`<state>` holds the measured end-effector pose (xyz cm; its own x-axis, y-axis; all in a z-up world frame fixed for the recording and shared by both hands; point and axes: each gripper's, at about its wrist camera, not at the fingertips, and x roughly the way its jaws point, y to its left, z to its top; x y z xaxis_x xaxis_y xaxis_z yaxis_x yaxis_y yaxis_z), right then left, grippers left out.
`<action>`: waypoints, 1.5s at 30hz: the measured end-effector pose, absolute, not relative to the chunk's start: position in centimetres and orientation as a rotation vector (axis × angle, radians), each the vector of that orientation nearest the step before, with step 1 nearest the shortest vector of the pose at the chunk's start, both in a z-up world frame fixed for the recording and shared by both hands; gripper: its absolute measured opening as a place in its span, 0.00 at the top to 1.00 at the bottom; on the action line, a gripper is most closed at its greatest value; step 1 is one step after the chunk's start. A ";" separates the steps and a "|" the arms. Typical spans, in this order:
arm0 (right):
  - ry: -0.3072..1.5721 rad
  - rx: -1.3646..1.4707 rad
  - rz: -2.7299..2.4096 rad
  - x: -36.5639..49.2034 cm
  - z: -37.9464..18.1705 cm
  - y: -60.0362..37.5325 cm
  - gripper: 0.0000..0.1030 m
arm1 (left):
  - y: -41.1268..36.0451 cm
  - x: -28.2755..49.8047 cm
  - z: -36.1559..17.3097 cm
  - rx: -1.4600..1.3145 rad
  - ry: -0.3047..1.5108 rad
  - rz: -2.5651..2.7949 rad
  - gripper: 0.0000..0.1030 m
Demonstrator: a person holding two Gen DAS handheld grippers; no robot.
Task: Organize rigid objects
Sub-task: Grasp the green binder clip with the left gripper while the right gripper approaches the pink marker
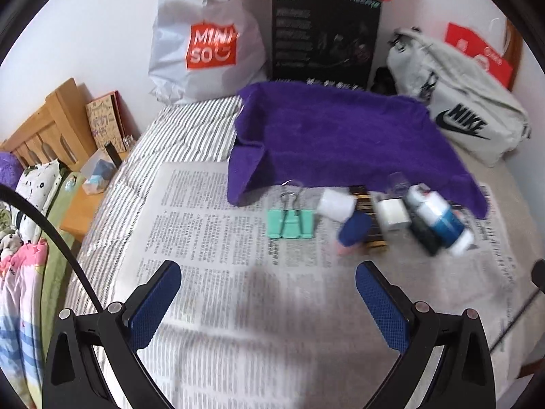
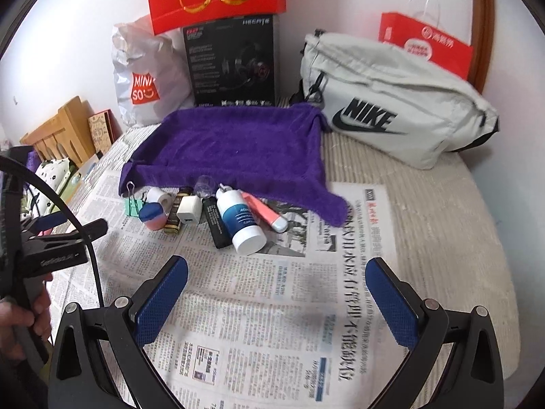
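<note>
The left gripper [image 1: 268,284], jaws spread wide, hovers over the newspaper [image 1: 211,245]; beyond it lies a mint binder clip [image 1: 290,222], near the purple towel [image 1: 340,136].

"MINISO" marks the plastic bag [image 1: 207,44], "NIKE" the grey pouch [image 2: 391,102], "HEERTE" the black box [image 2: 235,61].

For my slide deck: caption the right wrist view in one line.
Open right gripper over newspaper, facing small items by a purple towel.

A home bedroom: wooden headboard [image 1: 51,126], striped bedding [image 1: 177,129], pillows [image 1: 37,177].
</note>
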<state>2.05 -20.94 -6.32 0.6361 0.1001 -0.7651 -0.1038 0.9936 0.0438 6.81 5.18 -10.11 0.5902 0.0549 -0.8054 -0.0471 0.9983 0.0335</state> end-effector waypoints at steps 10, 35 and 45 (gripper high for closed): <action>0.919 -0.015 0.133 4.7 -9.2 -20.6 0.01 | 6.1 11.3 -14.1 -0.023 0.963 0.058 0.00; 0.936 -0.030 0.172 9.2 -12.0 -21.5 0.08 | 4.7 11.4 -14.7 0.017 0.892 -0.061 0.62; 0.913 -0.177 0.261 12.8 -11.5 -22.3 0.37 | 4.7 11.3 -14.6 0.013 0.889 -0.066 0.62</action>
<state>12.81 -22.33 -11.51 0.5835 0.1478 -0.7986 -0.2968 0.9541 -0.0403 11.34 4.73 -14.61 0.6282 -0.0525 -0.7762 0.0635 0.9979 -0.0162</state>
